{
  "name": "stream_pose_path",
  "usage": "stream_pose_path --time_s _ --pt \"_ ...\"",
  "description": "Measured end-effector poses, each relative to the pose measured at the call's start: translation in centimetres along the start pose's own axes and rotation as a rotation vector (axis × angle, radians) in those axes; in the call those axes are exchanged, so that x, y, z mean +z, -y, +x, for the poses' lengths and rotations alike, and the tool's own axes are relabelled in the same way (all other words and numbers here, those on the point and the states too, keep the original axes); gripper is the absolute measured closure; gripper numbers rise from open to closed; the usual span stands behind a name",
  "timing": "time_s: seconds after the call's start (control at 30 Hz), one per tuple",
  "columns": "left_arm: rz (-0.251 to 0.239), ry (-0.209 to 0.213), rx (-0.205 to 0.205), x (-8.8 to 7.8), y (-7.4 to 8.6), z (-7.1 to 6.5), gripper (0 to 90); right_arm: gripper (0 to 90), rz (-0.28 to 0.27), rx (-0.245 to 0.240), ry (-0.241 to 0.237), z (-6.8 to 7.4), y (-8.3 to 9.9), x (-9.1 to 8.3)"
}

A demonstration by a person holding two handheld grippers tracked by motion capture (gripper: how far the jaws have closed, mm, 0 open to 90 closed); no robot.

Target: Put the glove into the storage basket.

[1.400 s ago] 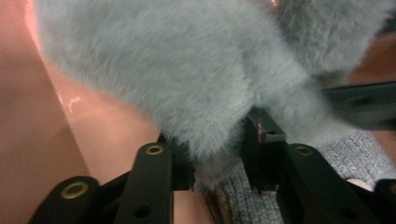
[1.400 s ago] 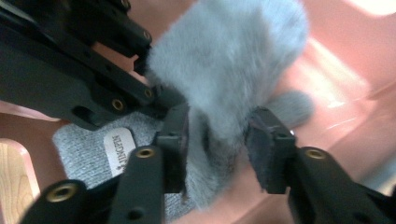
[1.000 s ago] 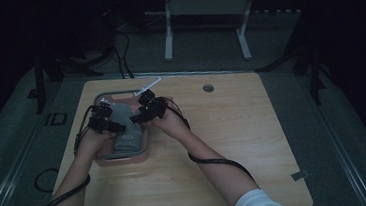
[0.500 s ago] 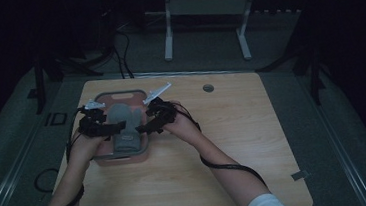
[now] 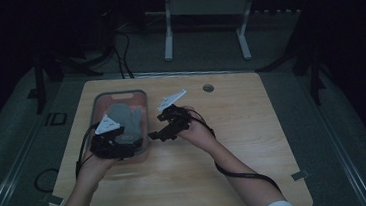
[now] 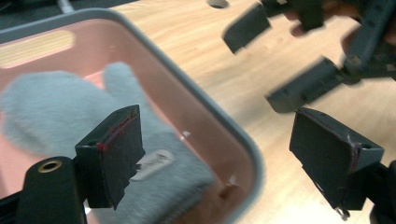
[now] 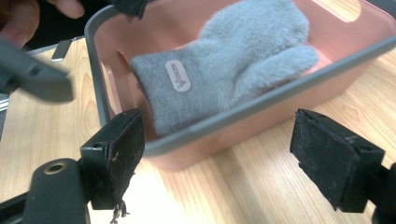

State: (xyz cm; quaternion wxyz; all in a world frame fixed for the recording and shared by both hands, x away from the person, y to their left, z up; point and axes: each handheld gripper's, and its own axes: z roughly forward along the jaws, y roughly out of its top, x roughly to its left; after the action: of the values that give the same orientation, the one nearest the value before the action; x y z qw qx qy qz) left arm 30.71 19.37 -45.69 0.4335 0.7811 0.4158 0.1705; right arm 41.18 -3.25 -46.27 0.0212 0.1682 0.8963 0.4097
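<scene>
Grey mitten (image 6: pixel 70 116): cuff partly hidden behind the near jaw in the left gripper view. Pink tub (image 6: pixel 205 116): cut off at left and bottom edges. Right gripper (image 6: pixel 299 60): motion-blurred beyond. Mitten label (image 7: pixel 178 76): lettering illegible.

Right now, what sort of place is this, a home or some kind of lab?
Probably a lab or recording room: a bare wooden table in dim light, cables on the floor behind it, and handheld grippers beside a pink bin with a grey mitten.
</scene>
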Motion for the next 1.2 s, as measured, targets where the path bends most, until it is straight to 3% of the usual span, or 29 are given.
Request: stream_pose_path --time_s 0.03,0.23,0.3,0.33,0.57,0.8,1.03,1.2 --pt "-0.005 0.014 0.018 -0.1 0.1 -0.9 17.8 17.8 -0.004 -0.004 0.0 0.1 0.2 -0.2" --pt "-0.027 0.069 0.047 -0.4 0.3 -2.7 17.8 17.8 0.001 -0.017 0.008 0.3 1.7 -1.3" --pt "-0.049 0.122 0.084 -0.4 0.6 -3.4 17.8 17.8 0.001 -0.018 0.01 0.4 2.2 -1.8" --pt "-0.044 0.149 0.082 -0.3 0.7 -3.8 17.9 17.8 0.001 -0.02 0.01 0.5 2.6 -2.0" --pt "-0.012 0.205 0.103 1.0 2.0 -5.3 17.8 17.4 0.013 -0.002 0.013 0.4 4.6 -2.8" --pt "0.011 0.271 0.097 2.7 3.7 -6.5 17.8 17.1 0.029 0.006 0.022 0.0 7.0 -2.6" --pt "0.041 0.29 0.118 4.5 5.1 -7.4 17.8 17.0 0.004 0.001 0.034 -0.1 9.2 -2.3" --pt "0.041 0.303 0.116 5.6 5.9 -7.7 17.8 15.0 0.016 -0.01 0.03 -0.1 10.8 -1.9"
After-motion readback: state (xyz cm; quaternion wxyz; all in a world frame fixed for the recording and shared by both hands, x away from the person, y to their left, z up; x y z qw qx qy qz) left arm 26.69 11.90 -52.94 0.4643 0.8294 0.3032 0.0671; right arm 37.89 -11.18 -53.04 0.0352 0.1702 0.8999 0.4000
